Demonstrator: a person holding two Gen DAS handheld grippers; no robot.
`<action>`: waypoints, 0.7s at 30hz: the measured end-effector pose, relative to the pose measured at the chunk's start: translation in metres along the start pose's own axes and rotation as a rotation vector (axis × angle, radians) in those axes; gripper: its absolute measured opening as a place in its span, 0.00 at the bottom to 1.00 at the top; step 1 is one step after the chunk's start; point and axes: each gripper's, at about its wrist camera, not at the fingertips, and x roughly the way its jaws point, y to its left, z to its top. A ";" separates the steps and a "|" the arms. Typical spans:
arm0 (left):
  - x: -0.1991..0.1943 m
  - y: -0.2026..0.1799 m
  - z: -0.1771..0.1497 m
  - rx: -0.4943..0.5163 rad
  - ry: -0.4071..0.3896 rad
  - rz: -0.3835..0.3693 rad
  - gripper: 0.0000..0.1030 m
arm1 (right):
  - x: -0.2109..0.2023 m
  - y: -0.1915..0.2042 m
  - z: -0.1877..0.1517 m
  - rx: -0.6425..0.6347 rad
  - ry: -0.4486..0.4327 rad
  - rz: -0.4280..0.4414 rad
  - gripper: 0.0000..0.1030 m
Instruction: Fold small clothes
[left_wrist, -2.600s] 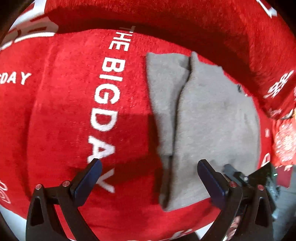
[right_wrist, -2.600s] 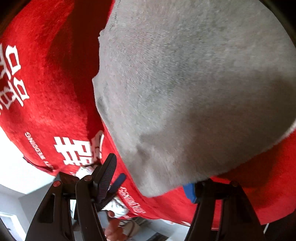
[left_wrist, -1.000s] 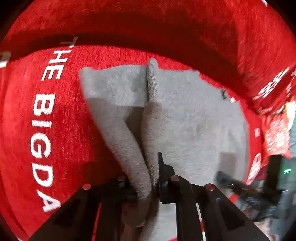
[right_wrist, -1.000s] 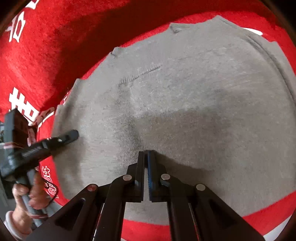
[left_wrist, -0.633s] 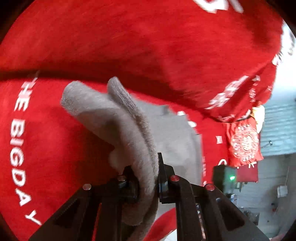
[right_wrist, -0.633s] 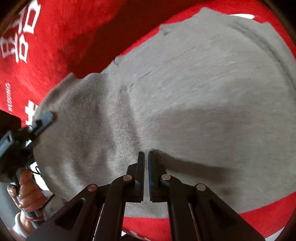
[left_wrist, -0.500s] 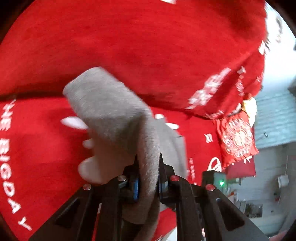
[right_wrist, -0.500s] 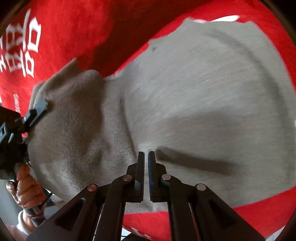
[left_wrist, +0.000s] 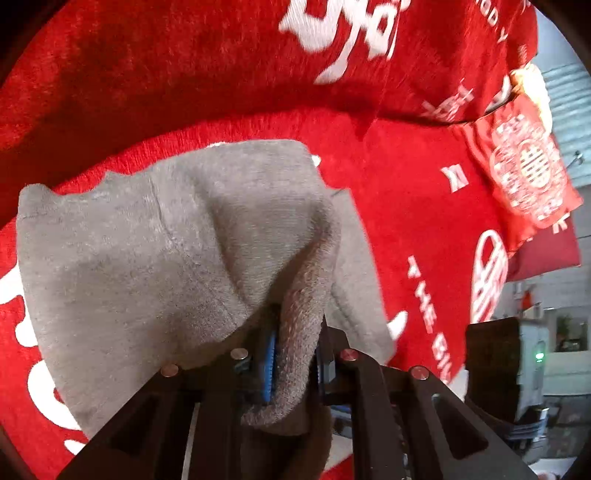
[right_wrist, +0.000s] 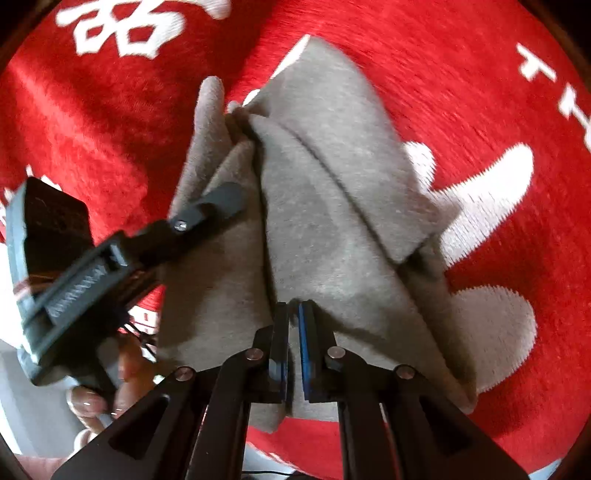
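Left wrist view: left gripper (left_wrist: 293, 354) pinches a thick bunch of the grey knit garment (left_wrist: 147, 258), lifted over the red cloth (left_wrist: 406, 206). Right gripper (right_wrist: 291, 332) clamps its near edge at six o'clock. Uneven pulling could skew the fold.

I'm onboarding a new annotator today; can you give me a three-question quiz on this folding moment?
1. True or false: the left gripper is shut on the grey cloth.
2. What is the right gripper doing? A) hanging open above the cloth B) shut on the cloth's edge C) resting on the red carpet
3. Fill in: the cloth lies on a red carpet with ____ lettering.

Key: 1 true; 2 B; 3 white.
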 end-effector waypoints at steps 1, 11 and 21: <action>0.000 0.000 -0.003 0.008 0.002 0.013 0.16 | 0.000 -0.002 0.001 0.005 0.002 0.008 0.08; -0.082 -0.016 -0.021 0.098 -0.225 0.216 0.99 | -0.039 -0.018 0.028 0.094 -0.048 0.142 0.65; -0.097 0.087 -0.041 -0.203 -0.110 0.359 0.99 | -0.013 -0.009 0.065 0.120 0.069 0.228 0.70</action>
